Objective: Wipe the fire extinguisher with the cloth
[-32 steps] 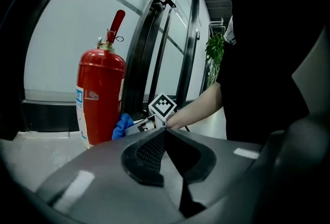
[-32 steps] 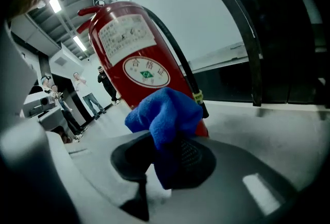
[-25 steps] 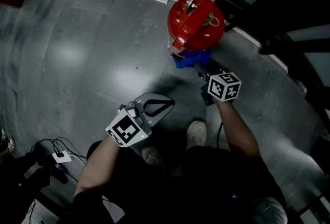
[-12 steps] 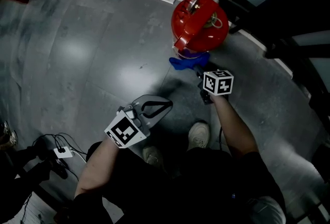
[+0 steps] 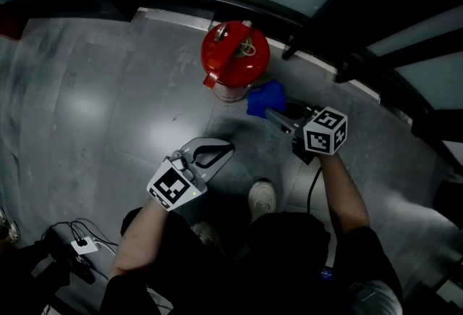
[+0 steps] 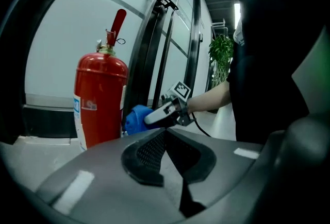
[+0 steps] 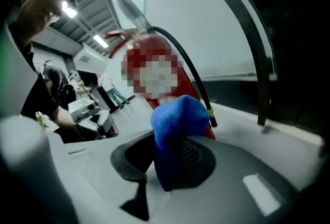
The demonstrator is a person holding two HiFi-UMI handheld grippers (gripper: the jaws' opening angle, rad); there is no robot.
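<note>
Cloth (image 5: 265,99) pinched in the right gripper (image 5: 275,114) — just beside the fire extinguisher (image 5: 235,53).

The floor (image 5: 108,89) is being looked down on steeply from head height. The fire extinguisher (image 5: 235,56) is being shared by all three views, being faced from low down, closest in the right gripper view.

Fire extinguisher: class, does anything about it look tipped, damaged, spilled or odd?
Nothing stands out: the fire extinguisher stands upright on the floor, with the blue cloth clamped in the right gripper beside it.
</note>
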